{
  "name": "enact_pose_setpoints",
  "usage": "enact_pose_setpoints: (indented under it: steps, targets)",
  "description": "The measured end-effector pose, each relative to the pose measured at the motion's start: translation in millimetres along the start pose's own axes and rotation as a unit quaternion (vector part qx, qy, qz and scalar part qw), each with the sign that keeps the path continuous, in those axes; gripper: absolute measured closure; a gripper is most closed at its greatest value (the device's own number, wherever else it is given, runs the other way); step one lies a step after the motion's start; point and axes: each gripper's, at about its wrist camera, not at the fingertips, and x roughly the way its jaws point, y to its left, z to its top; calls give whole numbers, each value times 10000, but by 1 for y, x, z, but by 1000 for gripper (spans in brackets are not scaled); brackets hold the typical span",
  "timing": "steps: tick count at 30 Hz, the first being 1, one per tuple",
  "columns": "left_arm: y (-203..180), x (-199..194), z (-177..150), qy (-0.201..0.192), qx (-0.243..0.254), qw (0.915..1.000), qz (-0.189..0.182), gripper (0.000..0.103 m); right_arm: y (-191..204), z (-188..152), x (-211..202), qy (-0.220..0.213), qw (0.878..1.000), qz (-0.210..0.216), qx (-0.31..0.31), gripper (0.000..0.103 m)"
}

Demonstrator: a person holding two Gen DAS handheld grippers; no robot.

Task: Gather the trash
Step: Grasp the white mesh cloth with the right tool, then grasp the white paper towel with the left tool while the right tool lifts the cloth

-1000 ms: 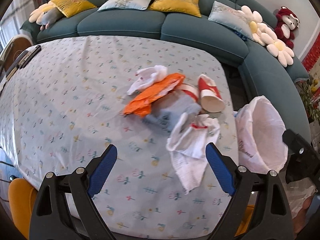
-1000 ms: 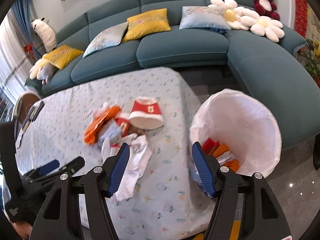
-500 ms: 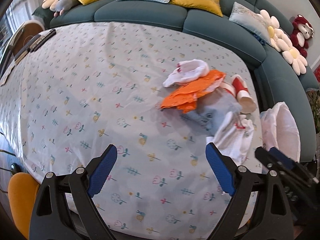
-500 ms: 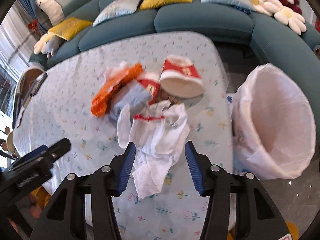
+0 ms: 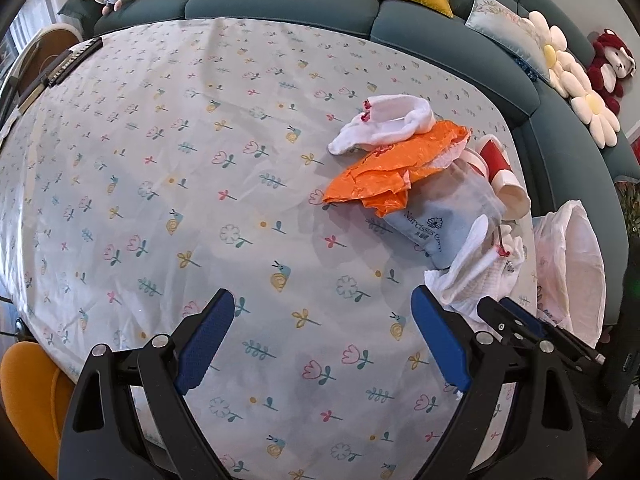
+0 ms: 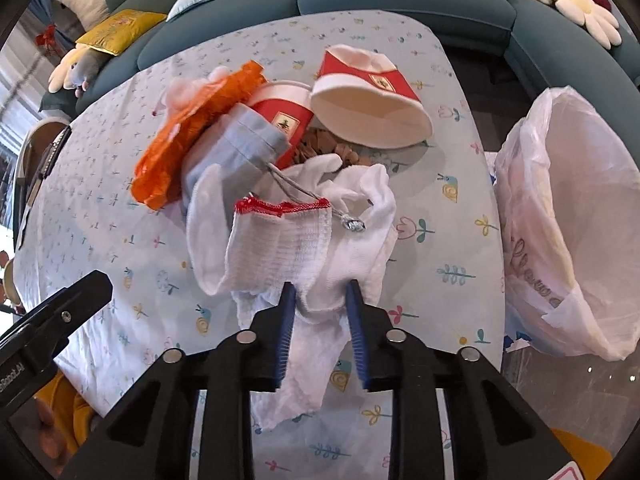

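A trash pile lies on the flowered tablecloth (image 5: 200, 184): a white cloth with red trim (image 6: 288, 248), an orange plastic bag (image 6: 192, 128), a light blue pouch (image 6: 236, 152), two red-and-white paper cups (image 6: 372, 100) and another white rag (image 5: 384, 124). My right gripper (image 6: 320, 300) is closed on the near part of the white cloth, which also shows in the left wrist view (image 5: 476, 276). My left gripper (image 5: 320, 336) is open and empty above the cloth-covered table, left of the pile. A white-lined bin (image 6: 568, 220) stands off the table's right edge.
A teal sofa (image 5: 288, 0) with yellow and pale cushions curves behind the table. Plush flowers (image 5: 576, 80) and a red bear (image 5: 612, 64) sit at its right end. Dark flat objects (image 5: 68, 64) lie at the table's far left. A yellow chair (image 5: 28, 396) is below left.
My right gripper moved in from beside the bin to the white cloth and closed its jaws on it. My left gripper swung left, away from the pile, still open.
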Motion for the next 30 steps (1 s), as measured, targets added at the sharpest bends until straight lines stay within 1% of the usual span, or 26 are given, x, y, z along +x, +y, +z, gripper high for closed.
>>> enact_pose_setpoints:
  steps: [1,2,3,5,9,12,16,23,27,30]
  targets:
    - [-1,1,0,8,4,10000,-7,17,-1,0,0,23,10000,16,32,83]
    - [-3,2,0,20,12,10000,-9,17,-3,0,0,30,10000,48,61,89]
    - [-5,2,0,28,16,10000,-14,17,-4,0,-2,24,9999,99,79,93]
    - [-7,2,-1,36,27,10000,-23,17,-5,1,-10,-84,9998,152,98,96]
    - [-17,-2,-6,21,112,9999,-61,17,-10,4,-36,-381,9986,297,195,96]
    - [-27,-7,-10,5,196,9997,-112,17,-20,8,-66,-711,9962,417,298,96]
    - [-47,-11,-19,16,358,9991,-219,17,-31,11,-100,-1058,9932,355,321,96]
    - [-91,-3,-33,166,717,9965,-385,17,-65,4,-132,-1327,9891,286,565,96]
    - [-117,7,-37,232,957,9943,-421,17,-85,-2,-138,-1389,9875,222,717,96]
    - [-128,17,-36,266,1016,9935,-449,17,-97,-3,-138,-1389,9868,198,805,96]
